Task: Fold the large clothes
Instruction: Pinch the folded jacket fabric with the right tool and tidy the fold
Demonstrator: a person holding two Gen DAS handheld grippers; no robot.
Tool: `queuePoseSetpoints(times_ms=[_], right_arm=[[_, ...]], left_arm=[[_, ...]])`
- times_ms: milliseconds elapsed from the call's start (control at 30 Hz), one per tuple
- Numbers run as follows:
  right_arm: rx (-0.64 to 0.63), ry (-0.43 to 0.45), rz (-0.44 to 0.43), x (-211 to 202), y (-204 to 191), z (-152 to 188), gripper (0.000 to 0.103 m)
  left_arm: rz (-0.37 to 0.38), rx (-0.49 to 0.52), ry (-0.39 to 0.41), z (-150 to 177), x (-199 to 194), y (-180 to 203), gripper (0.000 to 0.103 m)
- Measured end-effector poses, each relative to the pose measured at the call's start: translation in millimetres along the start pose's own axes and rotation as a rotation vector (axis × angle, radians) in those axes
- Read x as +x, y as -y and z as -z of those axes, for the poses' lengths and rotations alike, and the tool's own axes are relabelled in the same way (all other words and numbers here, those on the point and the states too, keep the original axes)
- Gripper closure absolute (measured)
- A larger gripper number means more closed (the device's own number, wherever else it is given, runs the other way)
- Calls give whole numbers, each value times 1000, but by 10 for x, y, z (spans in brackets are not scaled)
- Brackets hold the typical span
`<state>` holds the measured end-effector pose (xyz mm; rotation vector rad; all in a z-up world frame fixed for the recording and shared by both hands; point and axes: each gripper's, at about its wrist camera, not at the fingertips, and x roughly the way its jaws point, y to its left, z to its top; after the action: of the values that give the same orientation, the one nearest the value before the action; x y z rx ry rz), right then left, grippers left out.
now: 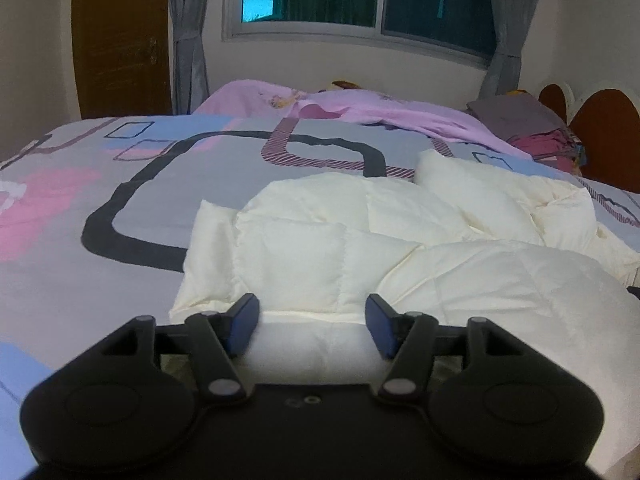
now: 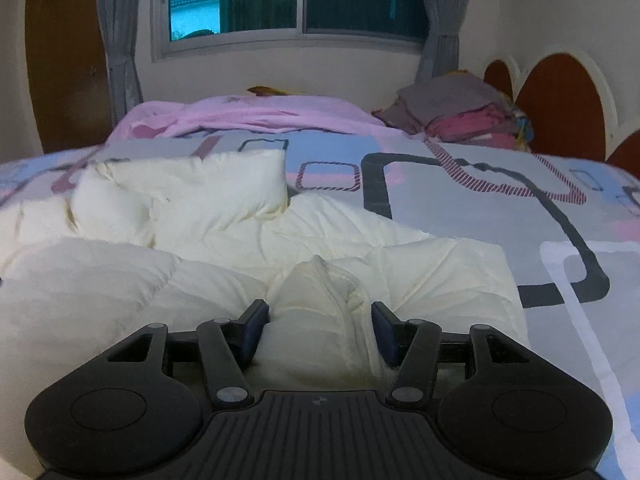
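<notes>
My right gripper [image 2: 320, 330] pinches a bunched fold of the cream quilted garment [image 2: 248, 268] at lower centre, my left gripper [image 1: 312, 326] stands spread over its edge, and the folding looks barely begun.

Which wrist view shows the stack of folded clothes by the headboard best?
The right wrist view: the stack of folded clothes sits clear, grey piece over pink ones. The left wrist view catches the same stack only near its right edge, smaller and more distorted.

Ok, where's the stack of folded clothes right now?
The stack of folded clothes sits at the bed's far right corner in both wrist views, against the rounded brown headboard, just right of the pink blanket.
</notes>
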<state>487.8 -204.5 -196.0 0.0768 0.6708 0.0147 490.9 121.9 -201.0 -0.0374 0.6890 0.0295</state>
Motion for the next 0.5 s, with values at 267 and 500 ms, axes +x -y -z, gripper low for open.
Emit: queuePoseSetpoints(times_ms=[267, 500], right_arm=[[13, 53, -72, -464, -109, -139, 48], [7, 42, -86, -633, -183, -49, 48]], left_arm=[[-22, -10, -29, -88, -214, -16, 25], [38, -3, -13, -73, -514, 146, 24]])
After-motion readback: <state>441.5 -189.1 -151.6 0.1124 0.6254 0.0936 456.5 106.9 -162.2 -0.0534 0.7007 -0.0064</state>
